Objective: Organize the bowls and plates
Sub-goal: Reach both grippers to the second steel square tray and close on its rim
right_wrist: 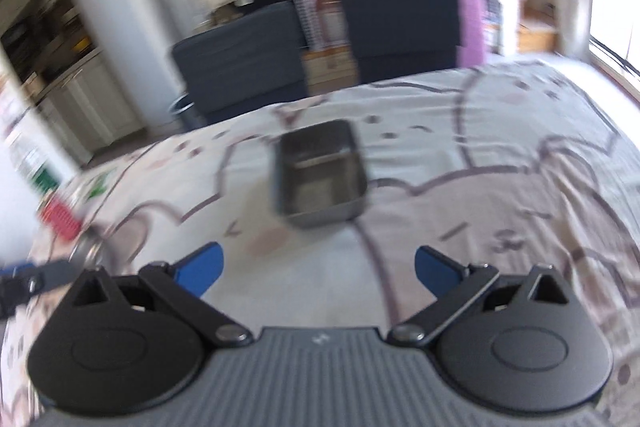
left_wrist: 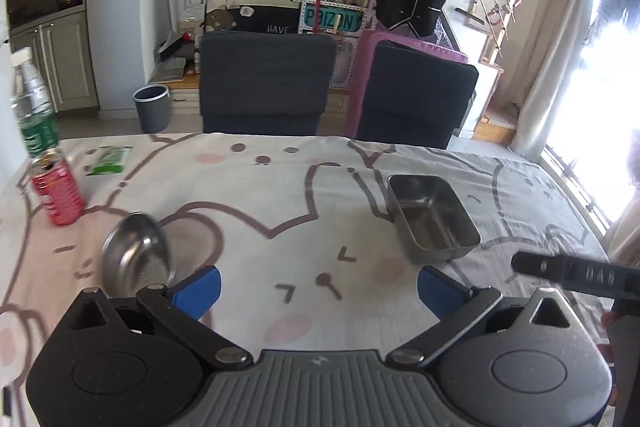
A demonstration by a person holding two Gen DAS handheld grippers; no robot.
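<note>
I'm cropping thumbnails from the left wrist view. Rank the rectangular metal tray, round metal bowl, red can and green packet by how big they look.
1. rectangular metal tray
2. round metal bowl
3. red can
4. green packet

The bowl is nearer the camera, so tray versus bowl is unsure.

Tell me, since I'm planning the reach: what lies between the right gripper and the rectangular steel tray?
Only bare cartoon-print tablecloth, as the right wrist view shows. The right gripper is open, and the rectangular steel tray sits straight ahead.

A cartoon-print tablecloth [left_wrist: 304,195] carries 5 things — metal bowl [left_wrist: 138,253], rectangular metal tray [left_wrist: 434,217], red can [left_wrist: 58,189], bottle [left_wrist: 34,111], green packet [left_wrist: 109,159].
</note>
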